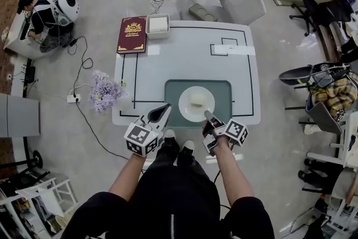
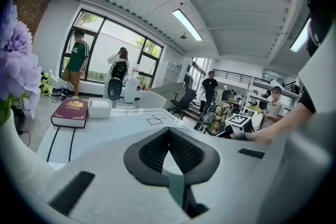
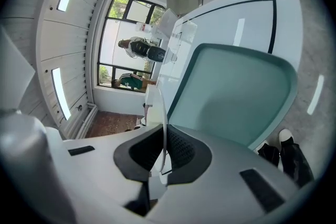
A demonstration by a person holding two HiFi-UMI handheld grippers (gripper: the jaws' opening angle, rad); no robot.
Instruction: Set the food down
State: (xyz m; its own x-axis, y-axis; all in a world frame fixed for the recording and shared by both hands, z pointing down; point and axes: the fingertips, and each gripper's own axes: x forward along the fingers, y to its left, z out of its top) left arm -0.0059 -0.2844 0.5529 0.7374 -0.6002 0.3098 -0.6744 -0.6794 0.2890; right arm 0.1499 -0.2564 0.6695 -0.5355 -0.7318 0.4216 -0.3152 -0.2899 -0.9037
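Observation:
A white plate point(image 1: 196, 104) with a pale piece of food point(image 1: 196, 99) on it is over the green placemat point(image 1: 224, 89) at the table's near edge. My right gripper point(image 1: 208, 116) is shut on the plate's near rim. In the right gripper view the plate point(image 3: 164, 113) shows edge-on between the pads, with the placemat point(image 3: 236, 97) beside it; I cannot tell whether the plate touches the mat. My left gripper point(image 1: 163, 111) hovers at the table's front edge, left of the plate, shut with nothing in it; its pads point(image 2: 184, 150) meet.
The white table point(image 1: 184, 47) carries a dark red book point(image 1: 132, 34) and a white box point(image 1: 158, 25) at its far left. Purple flowers point(image 1: 103, 91) stand off the left edge. A white chair point(image 1: 235, 0) is beyond the table. Cables lie on the floor.

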